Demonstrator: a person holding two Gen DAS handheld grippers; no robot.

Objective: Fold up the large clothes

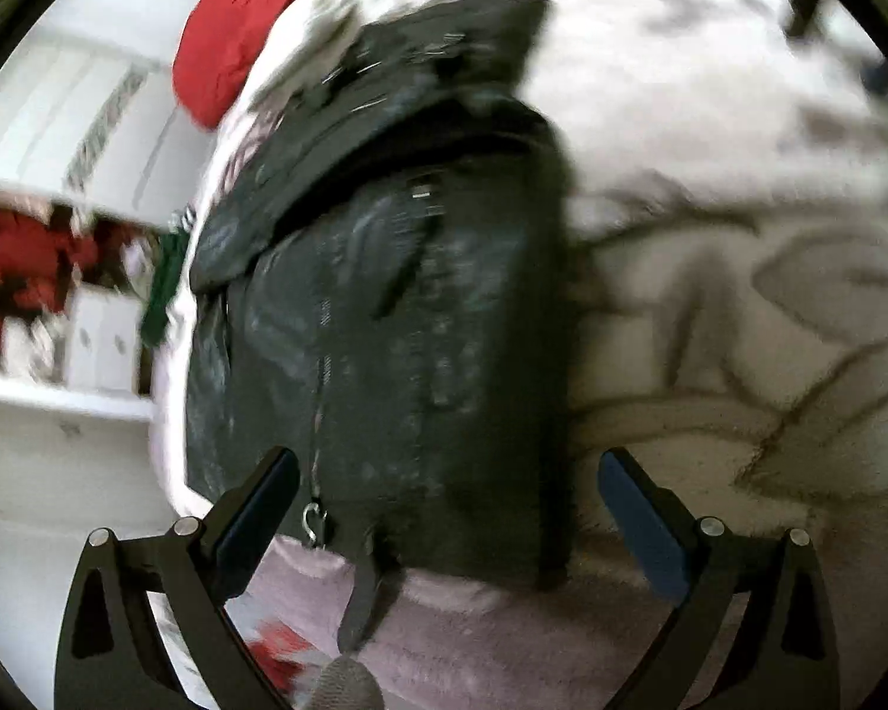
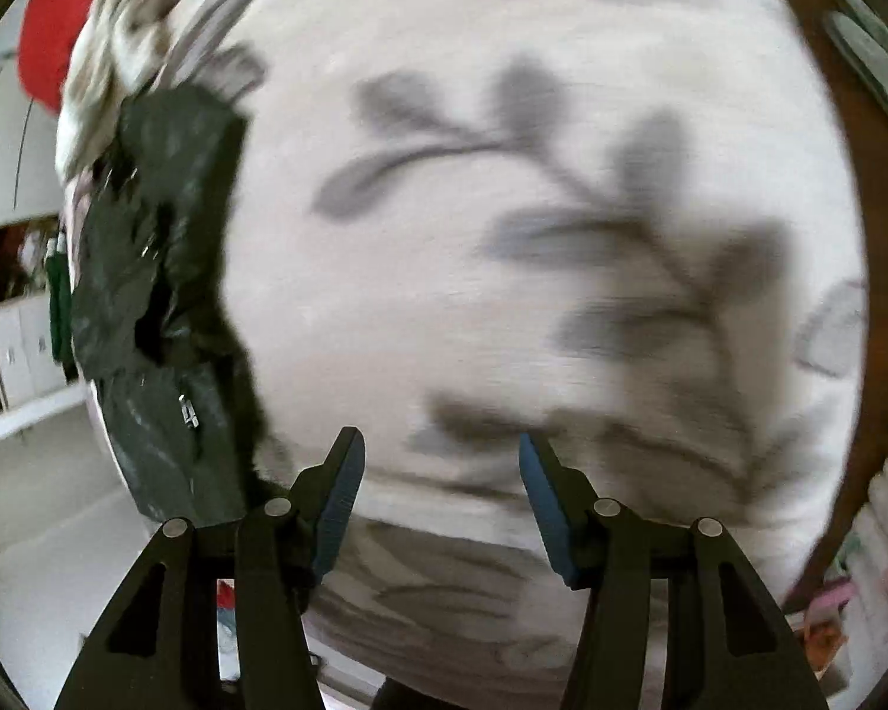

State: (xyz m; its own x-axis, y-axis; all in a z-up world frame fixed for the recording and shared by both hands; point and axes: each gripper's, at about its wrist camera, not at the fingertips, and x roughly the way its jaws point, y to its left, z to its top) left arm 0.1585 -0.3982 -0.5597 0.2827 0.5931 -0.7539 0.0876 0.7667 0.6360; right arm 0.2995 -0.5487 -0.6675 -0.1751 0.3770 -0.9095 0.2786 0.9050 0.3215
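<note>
Lying on the bed (image 1: 710,118), a black jacket (image 1: 385,307) is folded into a tall narrow bundle near the bed's left edge. Its zip runs down the front, and a metal pull (image 1: 314,523) hangs at the lower hem. A collar or flap lies across the top of the bundle. The bedcover is pale with a grey leaf print. A red pillow (image 1: 225,35) sits beyond the jacket at the bed's far end. White shelves (image 1: 59,319) with red and white items stand to the left of the bed.

From the left wrist view, the left gripper (image 1: 447,476) hangs over the jacket's lower hem with its jaws spread wide. The blue pads (image 1: 639,520) press on nothing; the cloth lies below them, not pinched.

From the right wrist view, the right gripper (image 2: 441,455) hovers over bare bedcover, to the right of the jacket (image 2: 160,296). Its jaws stand partly apart with nothing between them. The jacket lies well left of its fingers, apart from them. A brown wooden frame (image 2: 823,59) curves along the bed's right side. Both views are blurred.
</note>
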